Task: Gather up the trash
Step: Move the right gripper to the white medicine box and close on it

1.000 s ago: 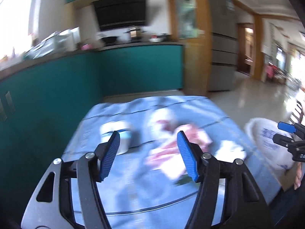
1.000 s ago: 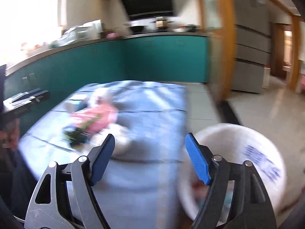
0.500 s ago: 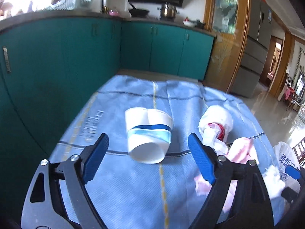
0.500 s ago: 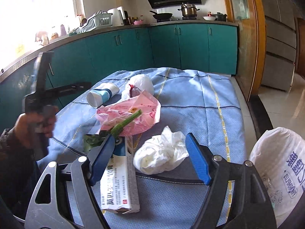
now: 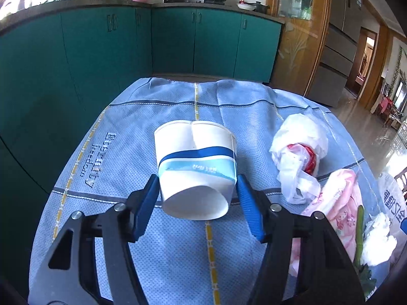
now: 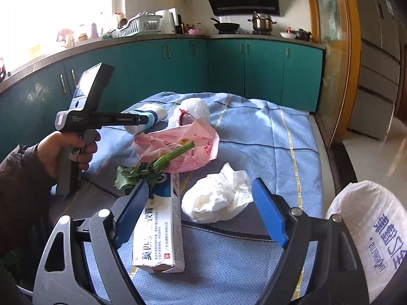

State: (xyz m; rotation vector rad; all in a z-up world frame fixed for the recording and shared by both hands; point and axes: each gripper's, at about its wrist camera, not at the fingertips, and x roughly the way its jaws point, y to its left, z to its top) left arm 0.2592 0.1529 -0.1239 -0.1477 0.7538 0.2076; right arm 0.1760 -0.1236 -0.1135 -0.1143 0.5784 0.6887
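1. Left wrist view: a kitchen with teal cabinets [image 5: 178, 43] and a stove at the back; in front, a table under a blue checked cloth [image 5: 122, 132]. A paper cup [image 5: 195, 170] lies on its side on the cloth, its long axis along the line of the fingers, closed base toward the camera, mouth away. The left gripper [image 5: 197, 204] is spread around the base end, one blue pad on each flank; whether they touch or press the paper I cannot tell. To the right lie a knotted white plastic bag [image 5: 297, 152] and a pink plastic bag [image 5: 340, 208].

2. Right wrist view: the same cloth and cabinets. The right gripper [image 6: 201, 212] is spread and holds nothing; a crumpled tissue [image 6: 218, 200] lies just ahead between its fingers. A medicine box [image 6: 160, 231] sits by the left finger, a green vegetable stalk [image 6: 162, 161] rests on the pink bag, and a white trash bag [image 6: 368, 231] gapes beyond the table's right edge. The left gripper is plainly nearer the cup, the right nearer the tissue.
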